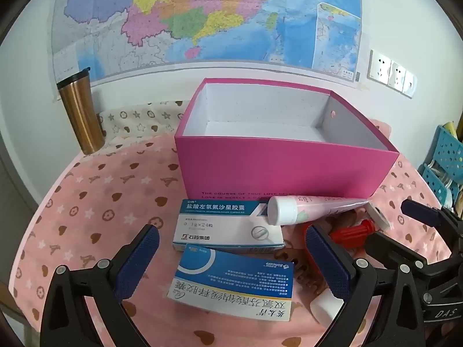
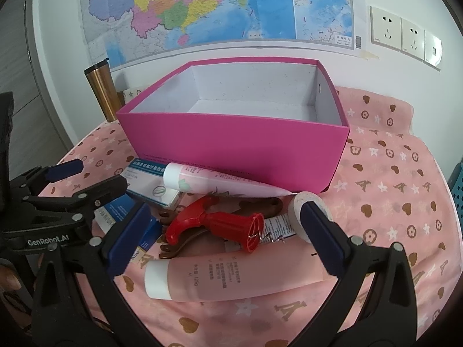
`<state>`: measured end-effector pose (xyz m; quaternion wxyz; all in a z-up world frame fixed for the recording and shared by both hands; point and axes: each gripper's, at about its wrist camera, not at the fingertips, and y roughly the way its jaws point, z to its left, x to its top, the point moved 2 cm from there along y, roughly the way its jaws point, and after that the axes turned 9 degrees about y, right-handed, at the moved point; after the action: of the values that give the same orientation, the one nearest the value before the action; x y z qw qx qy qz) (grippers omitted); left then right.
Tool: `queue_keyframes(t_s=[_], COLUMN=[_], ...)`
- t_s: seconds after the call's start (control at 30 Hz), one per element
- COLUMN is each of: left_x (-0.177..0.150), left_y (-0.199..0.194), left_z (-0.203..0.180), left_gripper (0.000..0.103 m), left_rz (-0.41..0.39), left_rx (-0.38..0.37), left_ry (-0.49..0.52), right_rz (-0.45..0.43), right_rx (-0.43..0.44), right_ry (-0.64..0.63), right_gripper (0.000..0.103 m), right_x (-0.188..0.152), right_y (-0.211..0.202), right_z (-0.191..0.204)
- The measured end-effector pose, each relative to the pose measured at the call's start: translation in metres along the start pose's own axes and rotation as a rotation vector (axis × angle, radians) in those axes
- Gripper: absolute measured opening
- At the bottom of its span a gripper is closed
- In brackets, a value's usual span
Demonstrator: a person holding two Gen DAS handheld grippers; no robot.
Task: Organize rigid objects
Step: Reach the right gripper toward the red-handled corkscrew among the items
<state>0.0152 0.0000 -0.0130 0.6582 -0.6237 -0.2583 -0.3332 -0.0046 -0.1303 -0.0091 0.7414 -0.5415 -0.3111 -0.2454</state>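
Pink box (image 2: 231, 141) stands open-topped on the tablecloth (image 2: 390, 173). In front of it lie your medicine cartons (image 1: 228, 225), tubes (image 2: 220, 274) and red corkscrew (image 2: 220, 225). Your left gripper (image 1: 231, 263) and right gripper (image 2: 225, 240) hover before the box, jaws spread wide, holding nothing.

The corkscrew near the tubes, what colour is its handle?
Bright red. The corkscrew shows best in the right wrist view, lying in front of the pink box.

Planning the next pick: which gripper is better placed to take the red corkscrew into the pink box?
Right. The right gripper is open with the red corkscrew lying between its fingers. The left gripper is open around the blue medicine box instead. The pink box is just beyond.
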Motion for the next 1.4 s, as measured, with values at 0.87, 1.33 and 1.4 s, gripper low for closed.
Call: queue_keyframes(t_s=[0.87,1.33,1.4], left_x=[-0.009,-0.032,-0.036], left_y=[0.005,0.018,0.02], left_z=[0.02,0.055,0.055], left_gripper=[0.103,0.093,0.089], left_rz=[0.016,0.05,0.066], left_rx=[0.006,-0.129,-0.146], left_ry=[-0.04,-0.05,-0.038], right_rz=[0.052,0.162,0.153], right_rx=[0.055,0.18,0.183], right_ry=[0.006,-0.061,-0.059], right_gripper=[0.103,0.08,0.079], right_x=[-0.006,-0.019,-0.02], right_y=[0.011,0.027,0.026], right_z=[0.006,0.035,0.036])
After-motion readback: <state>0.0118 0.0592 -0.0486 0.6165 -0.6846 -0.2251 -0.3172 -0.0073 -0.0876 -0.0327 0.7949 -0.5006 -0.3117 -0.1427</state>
